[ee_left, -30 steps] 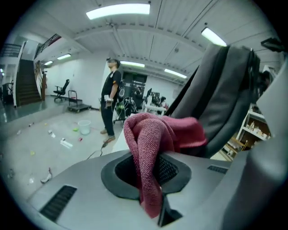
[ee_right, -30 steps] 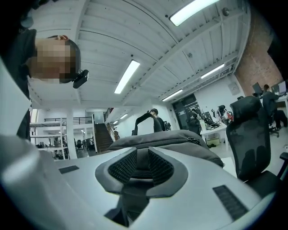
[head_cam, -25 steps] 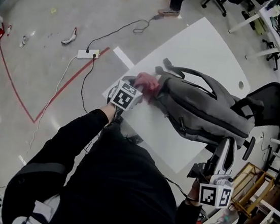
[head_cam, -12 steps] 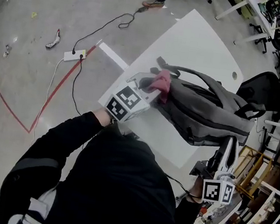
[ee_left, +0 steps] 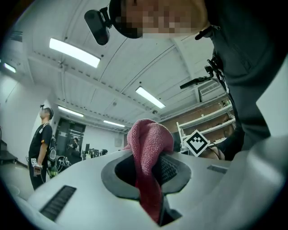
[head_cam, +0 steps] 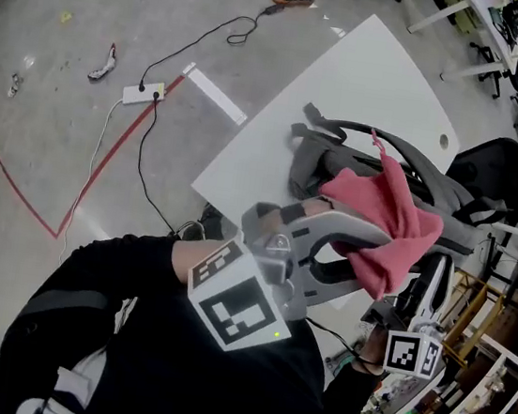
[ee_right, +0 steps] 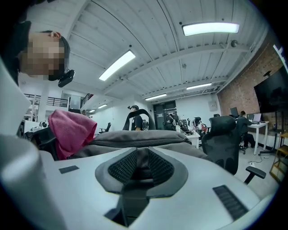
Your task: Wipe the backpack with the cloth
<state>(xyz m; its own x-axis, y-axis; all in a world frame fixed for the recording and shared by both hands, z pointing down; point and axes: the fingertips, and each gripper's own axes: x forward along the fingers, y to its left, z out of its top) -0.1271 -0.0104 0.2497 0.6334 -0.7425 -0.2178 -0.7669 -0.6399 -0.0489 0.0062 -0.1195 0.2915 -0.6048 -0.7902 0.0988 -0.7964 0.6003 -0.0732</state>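
Note:
A grey backpack lies on the white table. My left gripper is raised high above it, close to the head camera, shut on the pink cloth, which hangs in folds from its tips. The left gripper view shows the cloth pinched between the pads, with ceiling behind. My right gripper sits at the backpack's near right edge. In the right gripper view, grey backpack fabric runs down between the jaws of the right gripper, which is shut on it. The cloth shows at that view's left.
A black office chair stands right of the table, and shelving is at the lower right. On the floor to the left lie a power strip with cables and a red tape line. A person stands farther off.
My left gripper has risen from the backpack's left end up toward the head camera, carrying the cloth with it. The right gripper has stayed at the backpack's edge.

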